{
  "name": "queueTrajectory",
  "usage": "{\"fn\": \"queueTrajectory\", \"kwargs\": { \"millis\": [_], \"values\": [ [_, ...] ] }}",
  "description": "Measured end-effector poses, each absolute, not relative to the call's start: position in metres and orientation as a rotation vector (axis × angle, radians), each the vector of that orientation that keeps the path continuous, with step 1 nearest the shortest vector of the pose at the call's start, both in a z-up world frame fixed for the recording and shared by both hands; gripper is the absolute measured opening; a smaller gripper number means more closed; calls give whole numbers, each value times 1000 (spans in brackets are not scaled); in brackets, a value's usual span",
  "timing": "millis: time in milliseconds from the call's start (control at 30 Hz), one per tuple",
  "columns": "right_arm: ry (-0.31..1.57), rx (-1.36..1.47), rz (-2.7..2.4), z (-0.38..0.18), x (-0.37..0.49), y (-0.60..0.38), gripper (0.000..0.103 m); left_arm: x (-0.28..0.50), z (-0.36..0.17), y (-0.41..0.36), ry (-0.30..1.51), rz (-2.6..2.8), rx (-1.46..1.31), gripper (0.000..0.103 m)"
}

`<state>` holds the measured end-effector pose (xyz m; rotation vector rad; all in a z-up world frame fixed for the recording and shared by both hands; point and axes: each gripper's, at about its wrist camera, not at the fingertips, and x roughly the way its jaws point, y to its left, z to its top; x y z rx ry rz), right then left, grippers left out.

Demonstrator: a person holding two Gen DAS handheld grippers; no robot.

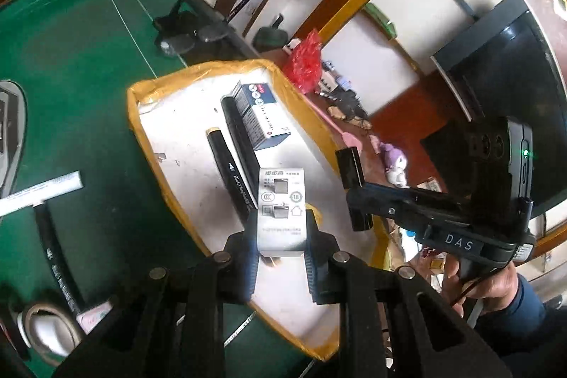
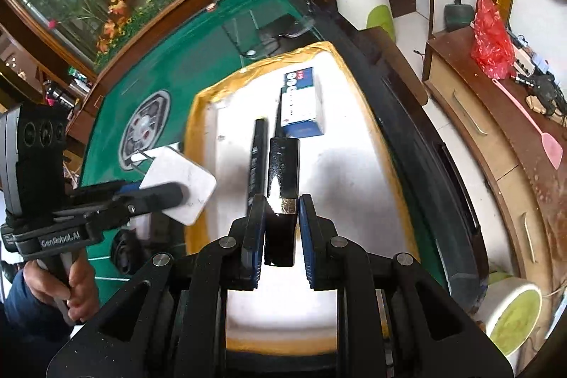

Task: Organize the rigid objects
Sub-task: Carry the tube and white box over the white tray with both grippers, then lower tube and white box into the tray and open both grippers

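My left gripper (image 1: 281, 236) is shut on a small white block (image 1: 281, 211) printed with grey symbols, held over the near end of a white tray with a yellow taped rim (image 1: 141, 101). In the tray lie two black markers (image 1: 230, 172) and a blue-and-white box (image 1: 258, 116). My right gripper (image 2: 281, 215) is shut on a glossy black rectangular piece (image 2: 281, 172) above the same tray (image 2: 198, 130). In the right wrist view the left gripper (image 2: 170, 193) carries the white block (image 2: 180, 183) at the tray's left edge. The left wrist view has the right gripper (image 1: 354, 186) beside the tray's right rim.
The tray lies on a green table (image 1: 78, 94). A tape roll (image 1: 49, 332), a black marker (image 1: 56, 257) and a white tube (image 1: 39, 190) lie left of it. A white stool (image 2: 365, 2), a red bag (image 2: 492, 41) and a pink swatter (image 2: 531, 126) are beyond the table's right edge.
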<state>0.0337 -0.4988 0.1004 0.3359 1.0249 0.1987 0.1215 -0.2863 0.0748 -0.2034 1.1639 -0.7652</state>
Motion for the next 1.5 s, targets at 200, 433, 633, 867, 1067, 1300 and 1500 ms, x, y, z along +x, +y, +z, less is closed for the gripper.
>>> {"fn": "queueTrajectory", "kwargs": {
  "millis": [200,433,633,867,1067,1300,1500],
  "values": [
    [1058,343,174,75,66,-508,18,134,56,-299,1230,-706,-160,22],
    [1113,342,173,50,85,-513,18,144,42,-299,1275,-647,-169,22],
    [1127,326,168,44,84,-510,18,143,43,-296,1267,-622,-165,24],
    [1133,325,156,41,80,-504,19,136,44,-303,1280,-639,-130,28],
    [1101,311,80,58,61,-506,19,119,70,-299,1228,-682,-128,63],
    [1040,371,116,91,31,-486,19,93,117,-253,1094,-713,-186,63],
    [1019,355,241,110,19,-440,19,76,137,-177,1026,-614,-325,63]
  ]
}}
